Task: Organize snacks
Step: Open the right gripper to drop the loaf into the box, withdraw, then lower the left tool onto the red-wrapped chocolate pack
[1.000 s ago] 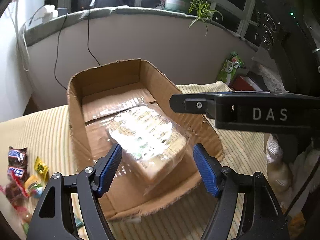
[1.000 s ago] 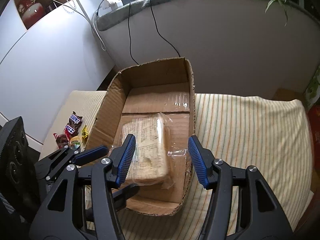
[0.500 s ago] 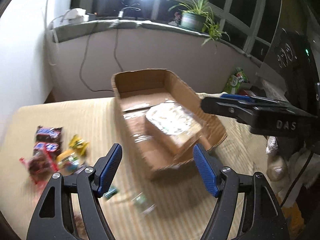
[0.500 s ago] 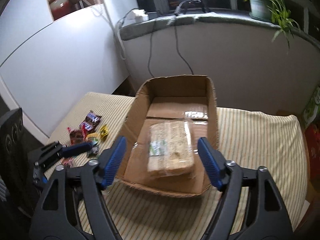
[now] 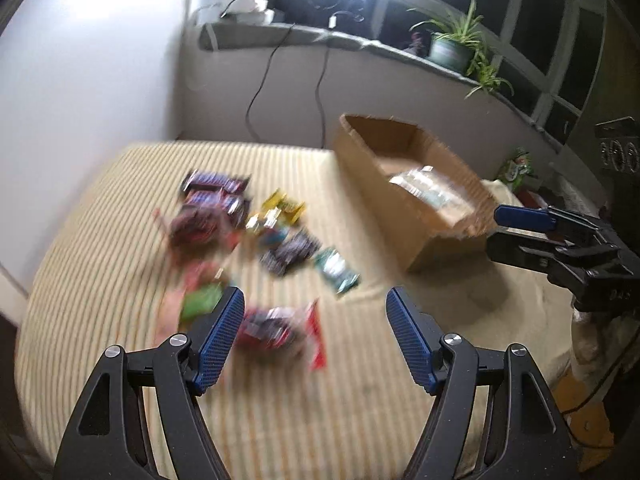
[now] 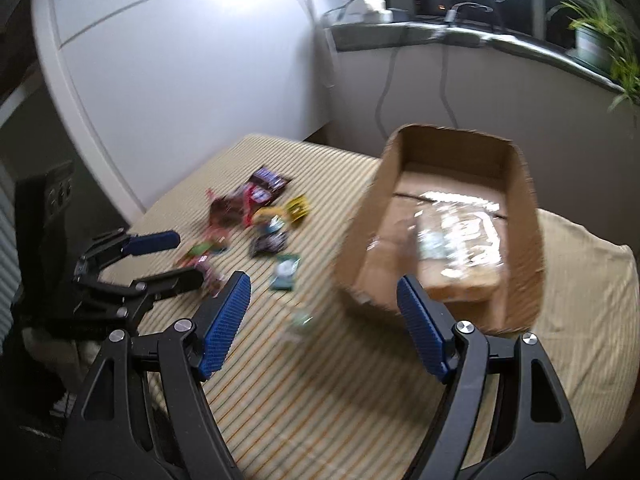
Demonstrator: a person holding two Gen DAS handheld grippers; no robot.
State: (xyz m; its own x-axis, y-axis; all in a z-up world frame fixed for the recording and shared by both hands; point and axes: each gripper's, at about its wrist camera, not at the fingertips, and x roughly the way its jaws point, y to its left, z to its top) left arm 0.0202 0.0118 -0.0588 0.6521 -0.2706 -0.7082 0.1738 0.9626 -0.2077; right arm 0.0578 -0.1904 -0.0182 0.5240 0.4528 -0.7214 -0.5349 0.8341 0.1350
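Blurred by motion, a pile of small snack packets (image 5: 240, 232) lies on the striped cloth, left of a cardboard box (image 5: 372, 168). A clear-wrapped package (image 5: 428, 188) lies inside the box. My left gripper (image 5: 314, 308) is open above the near edge of the pile, over a red packet (image 5: 276, 328), holding nothing. My right gripper (image 6: 322, 288) is open and empty in front of the box (image 6: 360, 232), with the package (image 6: 460, 240) beyond it. Each view shows the other gripper: the right gripper (image 5: 494, 232) near the box, the left gripper (image 6: 188, 256) by the snack pile (image 6: 256, 208).
A striped beige cloth (image 5: 320, 420) covers the surface. A grey sill (image 5: 360, 44) with cables and a potted plant (image 5: 452, 52) runs behind it. A white cabinet (image 6: 180, 60) stands at the left. A green bag (image 5: 516, 168) sits past the box.
Both grippers pulled back from the box and swung left, bringing the snack pile into view. The right jaws widened. The wrapped package stayed in the box.
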